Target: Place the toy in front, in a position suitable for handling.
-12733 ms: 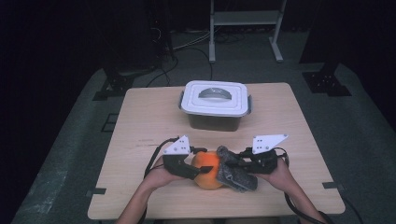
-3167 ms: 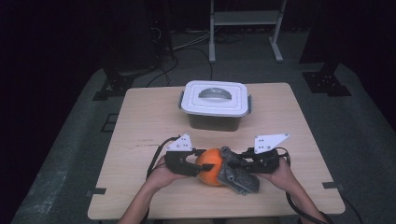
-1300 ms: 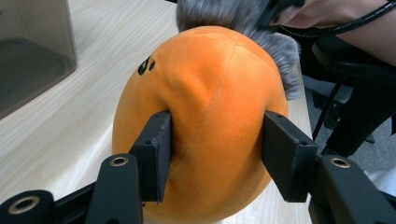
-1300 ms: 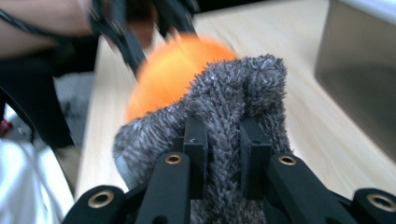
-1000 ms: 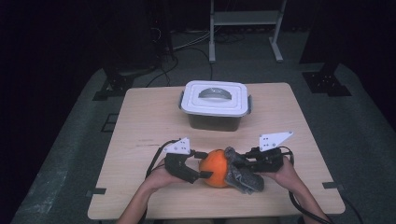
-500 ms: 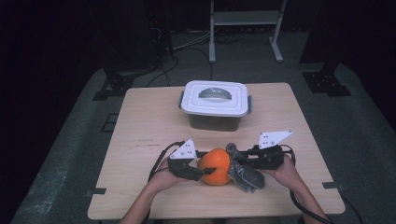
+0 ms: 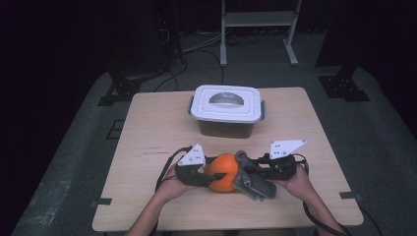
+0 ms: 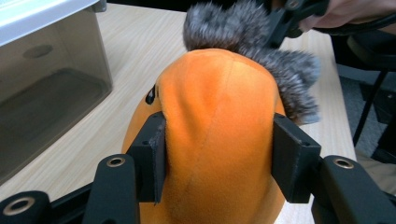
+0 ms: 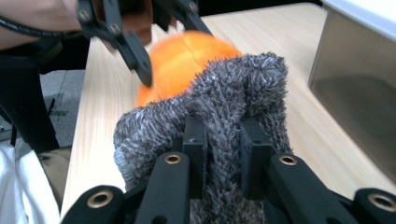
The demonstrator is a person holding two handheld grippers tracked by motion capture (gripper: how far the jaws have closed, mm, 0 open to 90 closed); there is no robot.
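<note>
At the near edge of the table [image 7: 147,123], you hold one soft toy between two tools: the left gripper [image 8: 219,158] has just been closing and now presses its pads into the orange plush body [image 8: 217,135], which bulges out past both jaws, while the right gripper [image 9: 223,144] is pinched nearly shut on a fold of the grey furry part [image 9: 219,107]. In the high view the orange plush body [image 7: 223,172] sits low over the wood between your hands, with the grey furry part [image 7: 253,181] trailing toward the right gripper [image 7: 255,169] and the left gripper [image 7: 209,173] coming in from the other side.

The risks, as they look from here, lie in the pull. The left pads squeeze a rounded, yielding surface; if you draw the hands apart quickly, the plush may squirt out from between them. The right grip holds only pile and a thin fold, so a hard tug may slip off the fur or strain the seam where grey meets orange. Pull unevenly and the toy may swing toward the lidded container [image 7: 227,109], which stands well behind it with its lid closed, or drop onto the tabletop.
</note>
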